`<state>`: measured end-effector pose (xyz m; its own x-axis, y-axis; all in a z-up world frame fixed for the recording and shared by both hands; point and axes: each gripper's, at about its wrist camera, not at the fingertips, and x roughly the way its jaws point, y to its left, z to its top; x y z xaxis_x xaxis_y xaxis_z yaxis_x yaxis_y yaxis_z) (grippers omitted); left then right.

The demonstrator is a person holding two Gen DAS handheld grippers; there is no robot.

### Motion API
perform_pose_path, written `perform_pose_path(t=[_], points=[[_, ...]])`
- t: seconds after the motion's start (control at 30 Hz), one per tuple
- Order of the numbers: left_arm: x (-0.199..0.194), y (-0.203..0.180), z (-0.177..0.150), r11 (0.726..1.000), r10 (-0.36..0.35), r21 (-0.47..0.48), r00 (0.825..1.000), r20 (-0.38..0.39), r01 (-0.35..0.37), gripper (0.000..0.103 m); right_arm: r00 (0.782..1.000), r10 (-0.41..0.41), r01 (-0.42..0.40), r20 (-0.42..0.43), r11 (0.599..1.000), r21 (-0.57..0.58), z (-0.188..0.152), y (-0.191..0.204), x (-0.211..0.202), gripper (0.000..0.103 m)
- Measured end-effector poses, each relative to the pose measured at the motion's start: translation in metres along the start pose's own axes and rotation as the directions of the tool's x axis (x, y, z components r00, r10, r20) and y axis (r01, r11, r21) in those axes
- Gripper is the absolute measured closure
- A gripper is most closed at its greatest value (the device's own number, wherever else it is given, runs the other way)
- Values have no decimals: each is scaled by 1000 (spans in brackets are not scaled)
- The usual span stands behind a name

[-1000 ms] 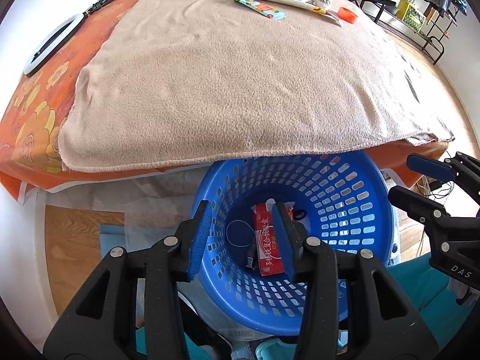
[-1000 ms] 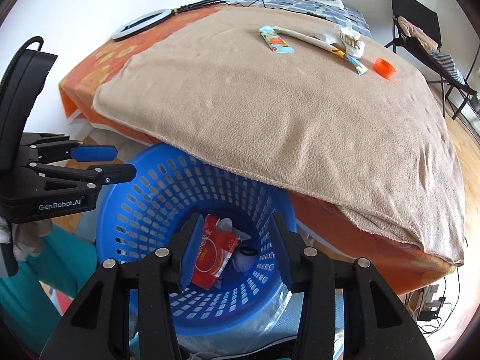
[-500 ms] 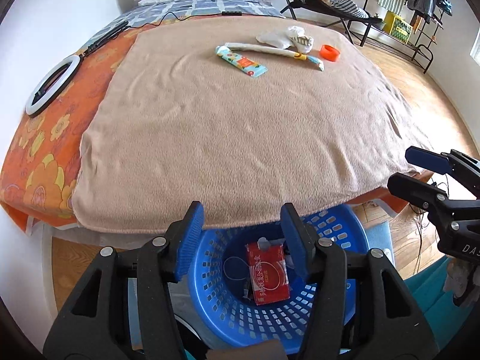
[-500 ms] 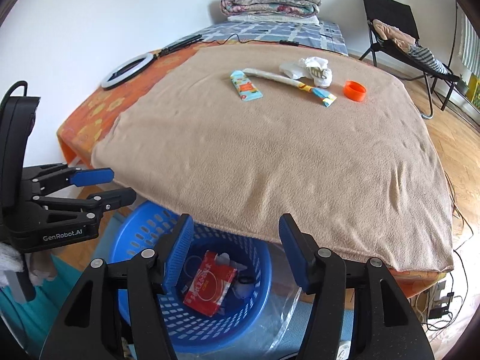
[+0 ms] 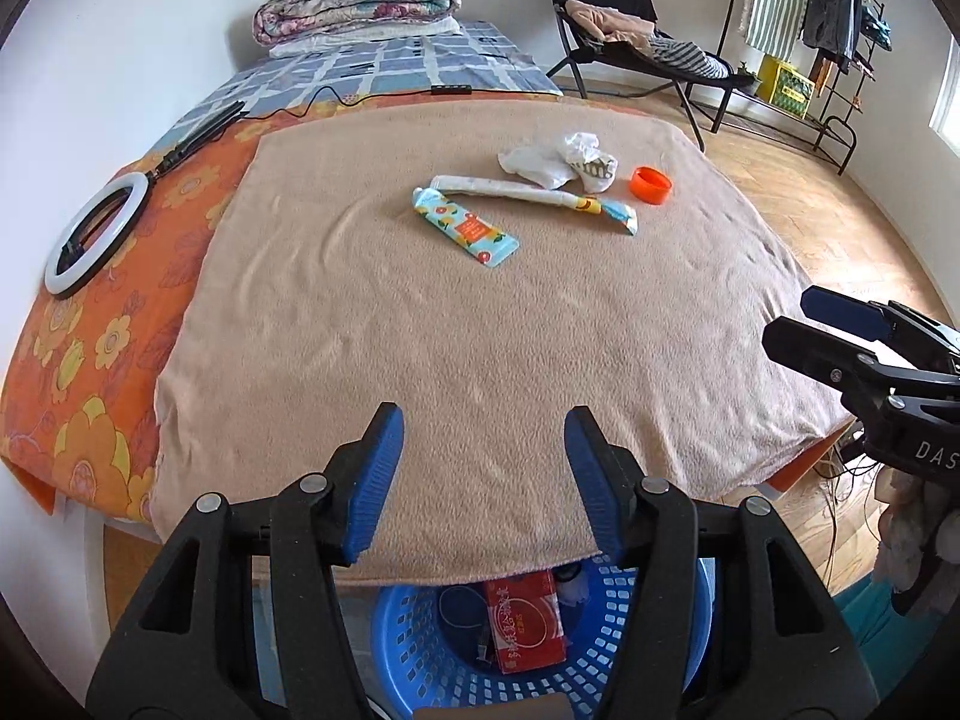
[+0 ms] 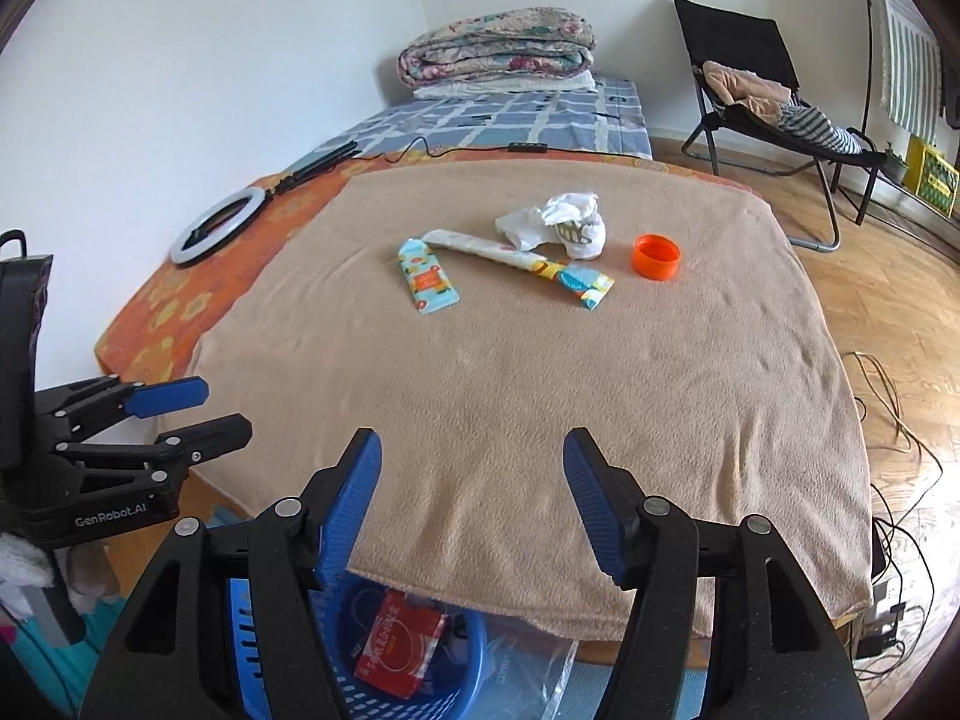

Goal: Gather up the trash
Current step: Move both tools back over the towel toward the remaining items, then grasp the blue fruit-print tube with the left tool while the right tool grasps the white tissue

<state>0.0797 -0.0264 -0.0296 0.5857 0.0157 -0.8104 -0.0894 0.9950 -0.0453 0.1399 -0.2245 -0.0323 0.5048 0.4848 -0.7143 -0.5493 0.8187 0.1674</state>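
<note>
— Blanket (image 5: 480, 312) first, tan and fleecy, spread over the whole bed (image 5: 108, 312), whose orange flowered sheet shows along one side. What's under its near edge?

— Blue basket (image 5: 420, 648) on the floor, half tucked beneath the overhang. A red packet (image 5: 525, 621) lies in it already, beside some small white bits I can't make out.

— And the grippers?

— Left gripper (image 5: 483, 480) hangs over the blanket's near edge, blue pads spread apart, nothing between them, touching nothing. Right gripper (image 6: 471, 501) is just beside it, also above that edge, its jaws opening at this moment and equally empty. Each one shows at the border of the other's camera.

— So where's the trash?

— Well apart from both, toward the far end of the blanket. There's a crumpled white paper (image 6: 555, 228), and touching it a long rolled wrapper (image 6: 519, 261) running across. Just beside that lies a teal sachet (image 6: 427, 281) with an orange label, flat on the fleece.

— Anything smaller?

— An orange cap (image 6: 656, 256), open side up, sitting alone near the paper.
</note>
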Motion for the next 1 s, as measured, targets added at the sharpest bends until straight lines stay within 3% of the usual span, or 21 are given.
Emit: perform_pose_path(t=[0.4,0.67,1.0], points=[[29,7,38,999,-24,-46,1000,-14,23,46,1000,-7,6,24,999,48,40,-23,26,33],[71,34,65,977,-99,-195,991,-89,80,46,1000,-1,-1,24,997,81,75,-35,49,30],[113,45,95,957,-109,-280,989,-100,77,46,1000,-8,3,30,986,166,125,-62,92,27]])
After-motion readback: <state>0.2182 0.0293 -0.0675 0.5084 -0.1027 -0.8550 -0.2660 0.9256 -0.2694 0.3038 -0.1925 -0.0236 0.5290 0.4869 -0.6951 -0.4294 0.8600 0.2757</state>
